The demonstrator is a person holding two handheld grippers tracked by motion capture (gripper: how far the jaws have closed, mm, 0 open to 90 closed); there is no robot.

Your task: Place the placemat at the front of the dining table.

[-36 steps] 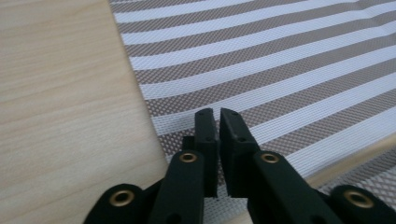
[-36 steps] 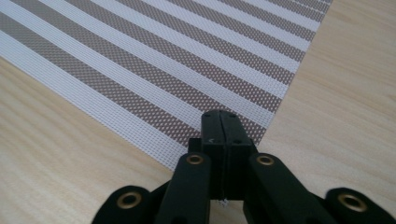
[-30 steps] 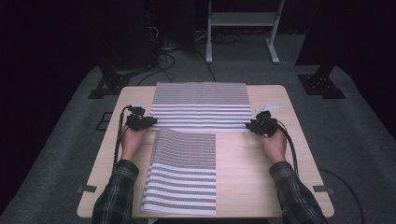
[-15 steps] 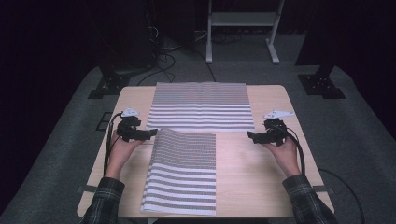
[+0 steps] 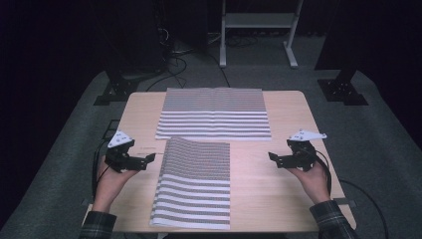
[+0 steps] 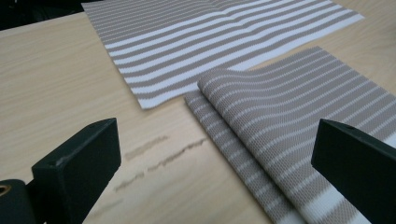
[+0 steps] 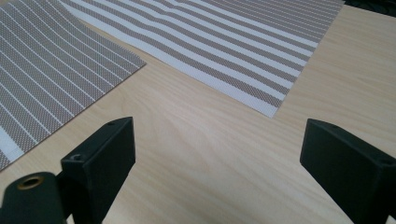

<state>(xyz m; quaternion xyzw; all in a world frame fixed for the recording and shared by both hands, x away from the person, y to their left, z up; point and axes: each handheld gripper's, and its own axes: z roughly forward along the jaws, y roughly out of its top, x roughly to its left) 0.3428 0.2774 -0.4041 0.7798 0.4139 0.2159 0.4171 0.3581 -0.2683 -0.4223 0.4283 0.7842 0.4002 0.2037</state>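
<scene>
Two brown-and-white striped mats lie on the wooden table [image 5: 293, 112]. The far mat [image 5: 214, 113] is spread flat. The near mat [image 5: 194, 181] is folded double, with its fold edge toward the left. My left gripper [image 5: 149, 159] hovers just left of the near mat's far-left corner, open with nothing in it; its jaws have just been opening. In the left gripper view the left gripper [image 6: 214, 135] frames the near mat [image 6: 299, 107] and the far mat [image 6: 210, 42]. My right gripper [image 5: 272, 158], open and empty, has also just been opening over bare wood. The right gripper [image 7: 217, 130] looks toward the far mat [image 7: 224, 42].
Grey carpet surrounds the table. Dark stand feet [image 5: 343, 92] sit at both far corners, with cables [image 5: 174, 52] and a white frame [image 5: 256, 30] behind. Bare wood lies between the near mat and the right edge.
Both grippers have drawn back from the far mat's near corners, toward the person and outward. Their jaws have opened and hold nothing.
</scene>
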